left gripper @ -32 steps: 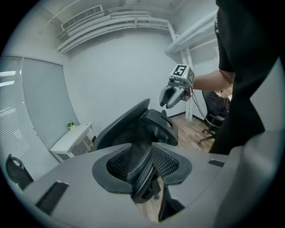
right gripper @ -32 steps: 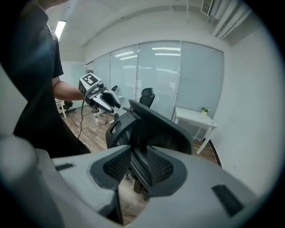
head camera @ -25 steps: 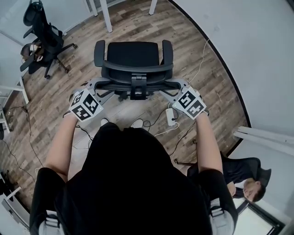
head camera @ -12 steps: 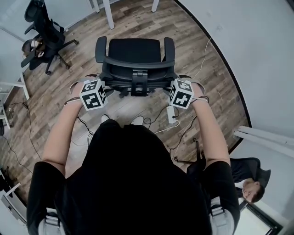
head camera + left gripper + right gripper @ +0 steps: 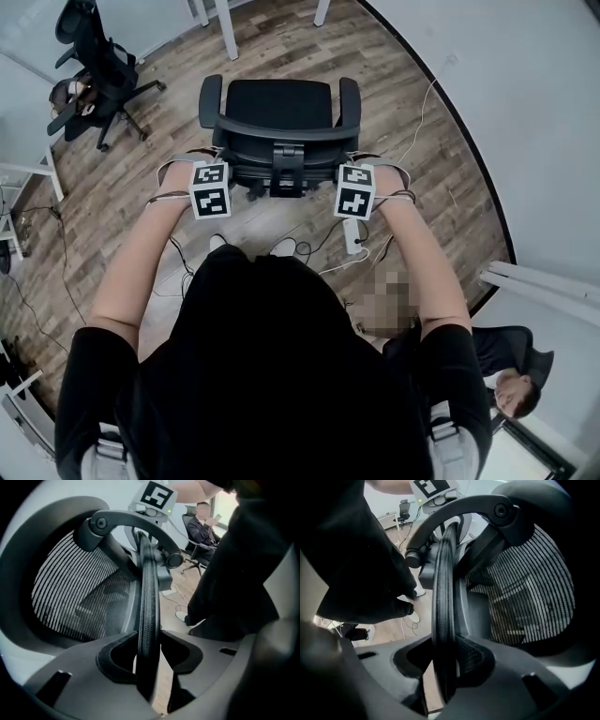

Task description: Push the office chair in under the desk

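The black office chair (image 5: 280,101) stands on the wood floor in front of me, its mesh back toward me and its seat toward the white desk legs (image 5: 226,34) at the top of the head view. My left gripper (image 5: 211,180) points down onto the left of the backrest's top rim (image 5: 281,134). In the left gripper view the rim (image 5: 149,597) runs between the pads (image 5: 123,654), which press on it. My right gripper (image 5: 353,183) clamps the same rim (image 5: 444,592) on the right. Both sets of jaws have just been closing with the rim between them.
A second black chair (image 5: 92,70) stands at the far left by a white desk (image 5: 23,178). A power strip (image 5: 349,232) and loose cables lie on the floor by my feet. A person sits at the lower right (image 5: 506,389). A white wall curves along the right.
Both grippers came in from wide behind the chair, sank and rolled until their marker cubes face up, and now sit on the backrest's top rim. The chair has not visibly moved.
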Tool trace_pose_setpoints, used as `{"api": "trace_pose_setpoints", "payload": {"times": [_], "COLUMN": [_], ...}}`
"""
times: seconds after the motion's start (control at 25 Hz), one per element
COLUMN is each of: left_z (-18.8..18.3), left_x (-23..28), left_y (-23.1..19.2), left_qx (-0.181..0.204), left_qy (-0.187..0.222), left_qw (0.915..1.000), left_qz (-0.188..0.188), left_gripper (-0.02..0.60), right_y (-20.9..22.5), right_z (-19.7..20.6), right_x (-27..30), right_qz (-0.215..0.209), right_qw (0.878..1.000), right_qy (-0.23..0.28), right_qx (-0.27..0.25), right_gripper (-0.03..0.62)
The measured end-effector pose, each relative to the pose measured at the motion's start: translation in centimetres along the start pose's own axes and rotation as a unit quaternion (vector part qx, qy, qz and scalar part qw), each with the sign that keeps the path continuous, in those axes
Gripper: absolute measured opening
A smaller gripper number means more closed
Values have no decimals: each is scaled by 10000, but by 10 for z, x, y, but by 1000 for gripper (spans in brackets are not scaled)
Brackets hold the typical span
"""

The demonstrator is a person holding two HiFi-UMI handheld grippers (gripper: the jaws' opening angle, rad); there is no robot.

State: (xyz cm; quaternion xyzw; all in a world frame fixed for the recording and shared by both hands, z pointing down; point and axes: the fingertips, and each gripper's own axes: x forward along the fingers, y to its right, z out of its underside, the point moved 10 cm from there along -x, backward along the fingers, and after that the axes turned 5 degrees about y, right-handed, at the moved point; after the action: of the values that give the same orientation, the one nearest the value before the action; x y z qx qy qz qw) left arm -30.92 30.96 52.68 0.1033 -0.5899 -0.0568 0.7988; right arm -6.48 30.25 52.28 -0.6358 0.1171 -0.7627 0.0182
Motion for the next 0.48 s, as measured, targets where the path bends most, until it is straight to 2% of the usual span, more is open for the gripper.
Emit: {"api": "trace_pose_setpoints", "payload": {"times": [0.24,0.48], "left_z": [-5,-7], "left_x": [8,13], "left_y": [0,-7], "left_qx": [203,226], "left_qy": [-177,-309], "left_qw": [9996,9984], "left_qz": [45,427], "left_gripper": [106,101], "right_y": [-1,5], "right_z": [1,5], "right_x": [0,2], "right_qz": [-60,-245], "right_qw": [10000,9994], "right_qy": [59,149], "right_qx": [33,181], "right_gripper": [115,110]}}
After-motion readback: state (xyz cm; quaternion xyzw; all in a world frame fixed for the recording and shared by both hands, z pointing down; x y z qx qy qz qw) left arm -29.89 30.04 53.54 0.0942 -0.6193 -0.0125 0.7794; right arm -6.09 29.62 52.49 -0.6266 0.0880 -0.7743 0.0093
